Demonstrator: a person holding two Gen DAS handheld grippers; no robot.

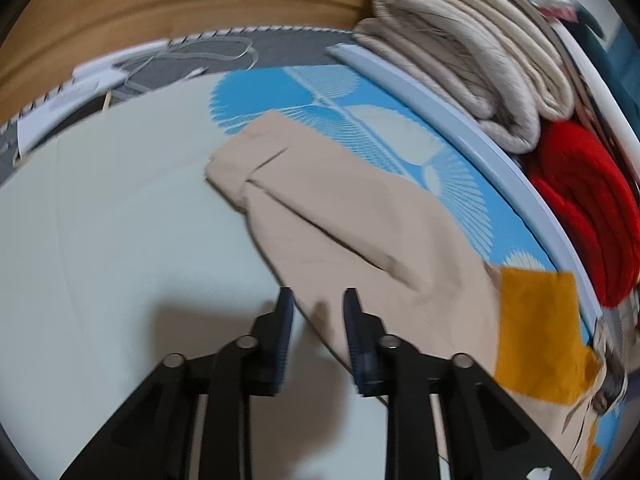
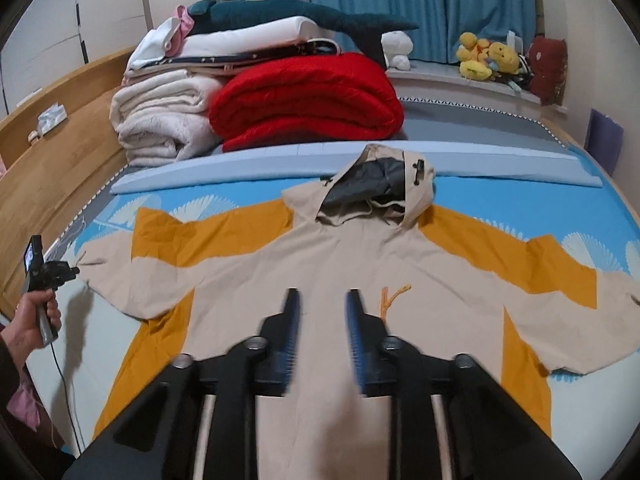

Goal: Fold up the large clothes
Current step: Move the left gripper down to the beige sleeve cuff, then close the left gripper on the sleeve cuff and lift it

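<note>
Bedroom's looking busy, but your hoodie [image 2: 320, 264] is lying flat across the bed [image 2: 592, 208], hood toward the blanket pile, both sleeves still spread, so no fold done yet. Left gripper [image 1: 318, 300] is hovering narrow over a sleeve edge, right gripper [image 2: 322, 300] narrow above the chest, both empty.
</note>
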